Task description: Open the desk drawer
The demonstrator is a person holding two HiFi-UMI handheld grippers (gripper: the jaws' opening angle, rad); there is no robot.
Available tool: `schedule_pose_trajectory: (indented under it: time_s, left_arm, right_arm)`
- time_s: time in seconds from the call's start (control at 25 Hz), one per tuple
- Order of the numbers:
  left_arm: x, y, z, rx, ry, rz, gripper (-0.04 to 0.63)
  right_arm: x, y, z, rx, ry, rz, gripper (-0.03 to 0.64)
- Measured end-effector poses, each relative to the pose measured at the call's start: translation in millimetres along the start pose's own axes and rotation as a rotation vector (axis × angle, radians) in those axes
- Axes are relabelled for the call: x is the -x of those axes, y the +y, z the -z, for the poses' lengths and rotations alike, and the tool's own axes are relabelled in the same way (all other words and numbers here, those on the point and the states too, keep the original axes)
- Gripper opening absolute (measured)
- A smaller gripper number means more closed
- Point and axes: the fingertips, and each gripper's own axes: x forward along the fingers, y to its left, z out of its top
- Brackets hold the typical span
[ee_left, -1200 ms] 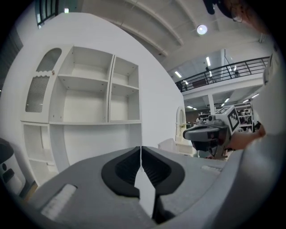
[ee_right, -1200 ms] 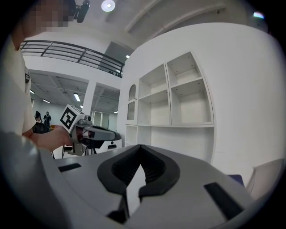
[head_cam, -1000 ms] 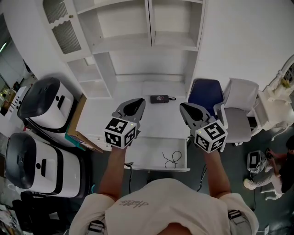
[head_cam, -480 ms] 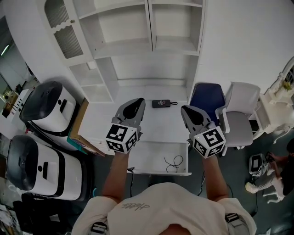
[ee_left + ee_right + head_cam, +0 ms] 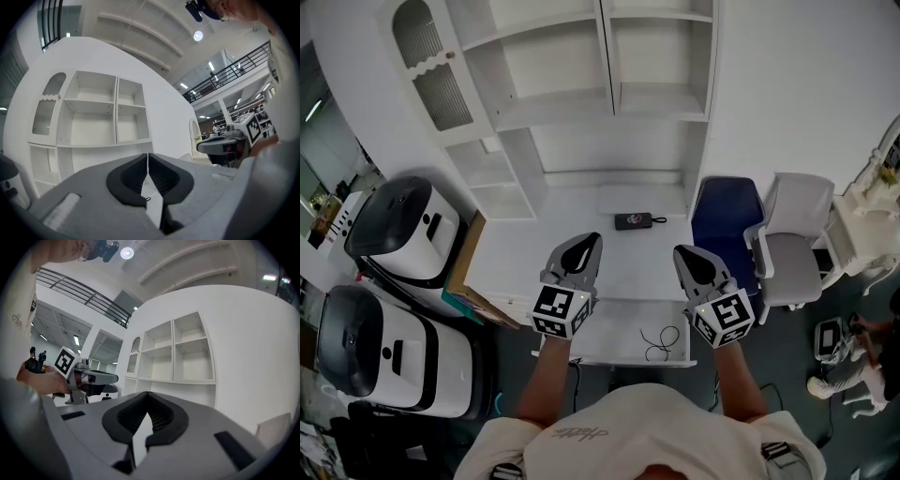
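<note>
The white desk [image 5: 581, 253] has its drawer [image 5: 609, 336] pulled out toward me, with a coiled black cable [image 5: 659, 340] lying inside. My left gripper [image 5: 588, 241] hovers over the desk's front edge above the drawer's left part, jaws shut on nothing. The right gripper [image 5: 683, 252] hangs over the drawer's right end, also shut and empty. In the left gripper view the left gripper [image 5: 147, 157] points at the empty shelves [image 5: 103, 117], its pads pressed together. The right gripper [image 5: 147, 395] in its own view is likewise closed, facing the shelves [image 5: 180, 352].
A small black device [image 5: 633, 221] lies on the desk near the back. A blue chair [image 5: 727, 211] and a grey chair [image 5: 797, 246] stand right of the desk. Two white and black machines [image 5: 403, 223] [image 5: 366, 342] and a cardboard box [image 5: 469, 272] stand left.
Both grippers have drawn back toward my body and sit lower in the head view. The drawer stays pulled out and both grippers stay shut.
</note>
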Motion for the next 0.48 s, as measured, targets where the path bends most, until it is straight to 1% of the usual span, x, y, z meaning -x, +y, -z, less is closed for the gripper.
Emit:
schedule_pose_trajectory:
  time_s: [0.28,0.48]
  left_arm:
    - [3.4,-7.2,24.3,0.025,0.046,0.021,0.020]
    - [7.4,-9.3,32.2,0.031,0.060,0.022,0.020]
  right_arm:
    - [1.7,6.5,17.5,-0.022,0.036,0.000,0.003]
    - [4.0,4.5,18.9,-0.055,0.028,0.011,0.003]
